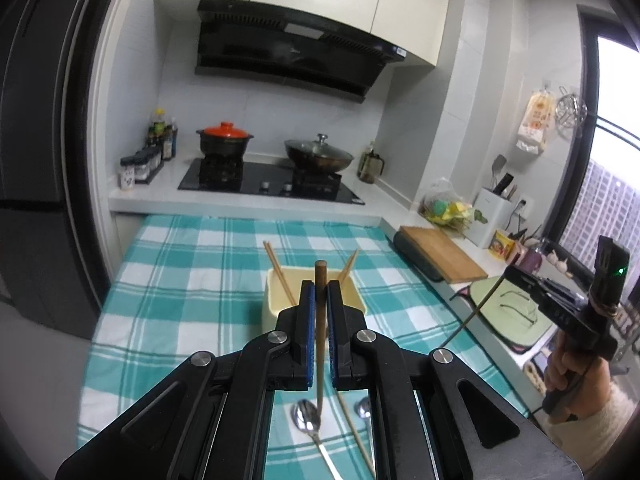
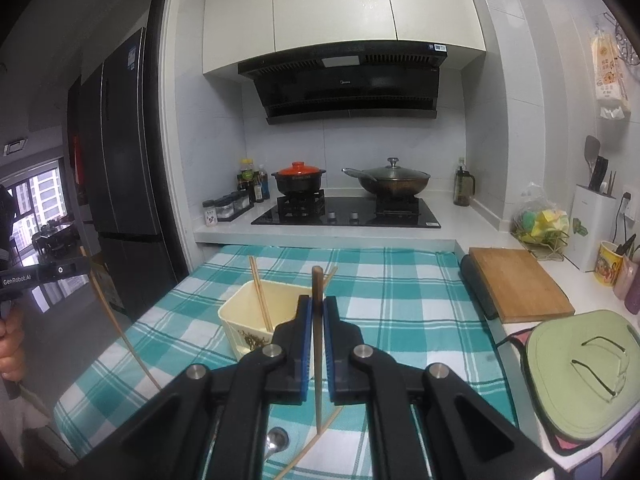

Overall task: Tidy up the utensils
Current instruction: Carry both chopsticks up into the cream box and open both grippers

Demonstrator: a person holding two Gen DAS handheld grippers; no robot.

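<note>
Now both grippers, left gripper (image 1: 320, 292) and right gripper (image 2: 317, 312), are each clamped on a dark chopstick (image 1: 320, 320) (image 2: 318, 344) held upright, with the cream box (image 1: 276, 300) holding two chopsticks (image 1: 280, 272) at twelve o'clock on the checked cloth (image 1: 180, 280), spoons (image 1: 306, 426) at six.

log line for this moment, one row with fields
left gripper: shut on dark chopstick | right gripper: shut on brown chopstick | cream bin: two chopsticks inside | spoons: on cloth
</note>
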